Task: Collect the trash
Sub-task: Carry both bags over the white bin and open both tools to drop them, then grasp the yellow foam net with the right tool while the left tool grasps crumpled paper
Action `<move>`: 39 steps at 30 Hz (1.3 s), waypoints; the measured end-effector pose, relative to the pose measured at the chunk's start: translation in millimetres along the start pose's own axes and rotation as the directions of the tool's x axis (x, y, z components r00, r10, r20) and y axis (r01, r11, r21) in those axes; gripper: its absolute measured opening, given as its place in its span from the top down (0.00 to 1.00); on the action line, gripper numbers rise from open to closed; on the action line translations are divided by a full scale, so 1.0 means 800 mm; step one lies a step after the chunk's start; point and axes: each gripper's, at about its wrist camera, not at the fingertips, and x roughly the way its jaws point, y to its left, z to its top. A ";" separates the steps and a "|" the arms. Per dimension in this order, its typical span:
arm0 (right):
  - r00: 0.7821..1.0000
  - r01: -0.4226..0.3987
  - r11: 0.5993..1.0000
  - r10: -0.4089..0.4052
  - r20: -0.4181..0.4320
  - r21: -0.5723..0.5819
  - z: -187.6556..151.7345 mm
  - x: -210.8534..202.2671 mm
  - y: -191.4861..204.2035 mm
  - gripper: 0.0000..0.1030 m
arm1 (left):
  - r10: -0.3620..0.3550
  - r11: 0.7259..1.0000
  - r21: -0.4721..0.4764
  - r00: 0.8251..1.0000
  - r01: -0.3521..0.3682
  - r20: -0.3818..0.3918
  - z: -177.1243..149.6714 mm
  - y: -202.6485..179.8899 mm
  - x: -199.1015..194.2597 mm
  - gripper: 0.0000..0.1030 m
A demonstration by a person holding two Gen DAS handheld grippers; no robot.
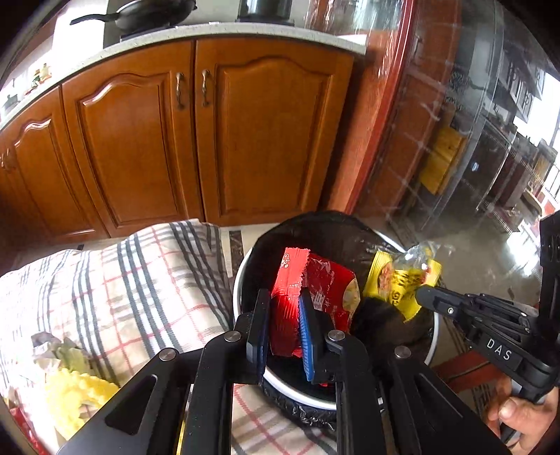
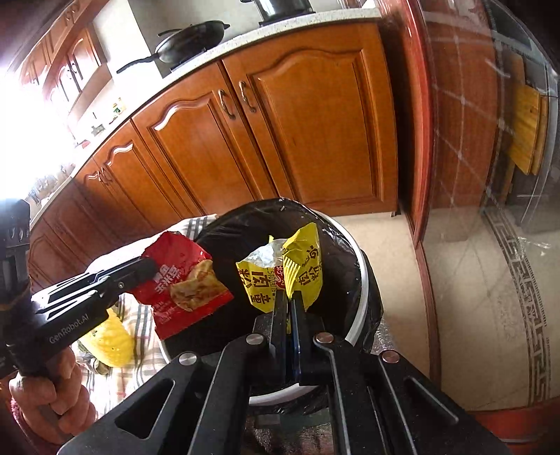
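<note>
Room to move: trash bin (image 1: 245, 276) w/ black liner (image 2: 224, 231) stands on the floor just off the checked cloth's (image 1: 115, 280) edge; bin mouth open upward, both wrappers held above it. Pale floor tiles (image 2: 385, 252) bare on the bin's far side; wood cabinet doors (image 1: 266, 140) behind it, glass door (image 1: 455, 147) w/ red frame beside them.
Left gripper (image 1: 284, 322): jaws part closed, pressed on the red wrapper (image 1: 315, 290) from both sides; blue pads (image 1: 305, 336) touch it. Wrapper hangs over the bin's near rim in left wrist view; in right wrist view the red wrapper (image 2: 182, 280) sits over the bin's cloth-side rim.
Right gripper (image 2: 289, 308): jaws nearly together, pinching the yellow wrapper (image 2: 280, 276) at its lower edge; wrapper stands up from the tips, torn top open, silver inside showing. It's over the bin mouth, beside the red one, not touching as far as can be seen. Same yellow wrapper (image 1: 399, 280) seen from left wrist view near the bin's glass-door-side rim.
Left on cloth: yellow foam piece (image 1: 77, 395) & crumpled paper (image 1: 49, 346) near the cloth's near edge, well apart from both grippers.
Surface/room: worktop (image 1: 210, 31) above cabinets carries a black pan (image 1: 147, 14) and a pot (image 2: 283, 7). Bright glare at left edge of right wrist view.
</note>
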 end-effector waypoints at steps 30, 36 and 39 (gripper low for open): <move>0.969 -0.198 0.971 0.174 0.177 0.134 -0.082 -0.062 0.053 0.18 | 0.108 0.971 -0.233 0.967 -0.053 0.229 -0.162 0.080 -0.181 0.35; 0.967 -0.229 0.964 0.210 0.145 0.134 -0.102 -0.056 0.083 0.18 | 0.166 0.956 -0.275 0.959 -0.100 0.228 -0.209 0.102 -0.226 0.35; 0.966 -0.242 0.963 0.228 0.118 0.119 -0.107 -0.049 0.103 0.18 | 0.166 0.948 -0.304 0.962 -0.095 0.218 -0.226 0.116 -0.250 0.35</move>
